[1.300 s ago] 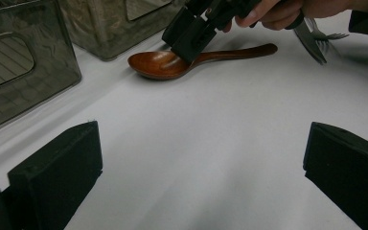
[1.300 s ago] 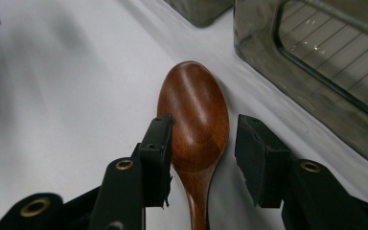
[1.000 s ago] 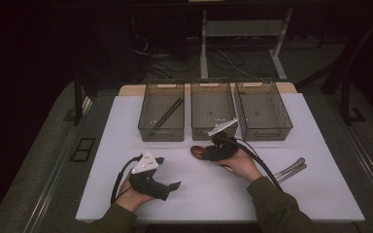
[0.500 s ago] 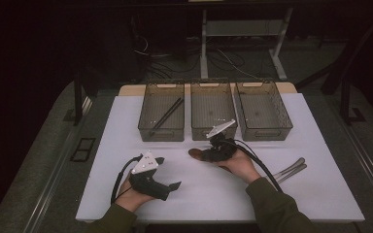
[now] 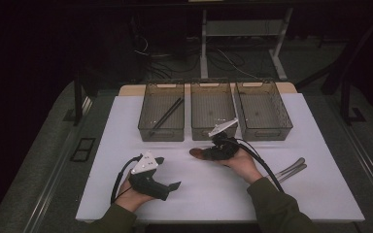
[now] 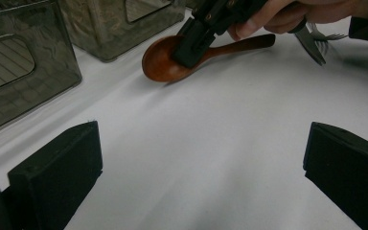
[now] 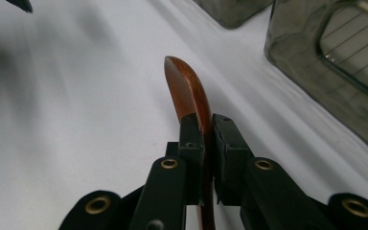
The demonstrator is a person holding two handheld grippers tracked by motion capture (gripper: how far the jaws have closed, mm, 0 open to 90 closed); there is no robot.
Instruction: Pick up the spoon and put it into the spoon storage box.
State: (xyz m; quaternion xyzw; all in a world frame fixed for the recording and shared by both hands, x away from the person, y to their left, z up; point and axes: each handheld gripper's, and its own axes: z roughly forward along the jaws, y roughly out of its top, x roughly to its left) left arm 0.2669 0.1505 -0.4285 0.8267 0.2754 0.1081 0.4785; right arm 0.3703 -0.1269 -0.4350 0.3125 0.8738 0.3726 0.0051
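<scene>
The right gripper (image 6: 206,28) is covering part of the wooden spoon (image 6: 163,60) bowl; the fork (image 6: 328,36) beyond is running off the frame's edge, and the far white tabletop (image 7: 52,57) is blurring out

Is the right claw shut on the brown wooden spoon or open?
Shut on it. The right claw has both black jaws pressed against the brown wooden spoon, its bowl sticking out beyond them, beside the white table.

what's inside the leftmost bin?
In the high view, the leftmost bin holds dark chopsticks lying diagonally. Nothing else shows on its floor, though the near wall hides the strip just behind it.
</scene>
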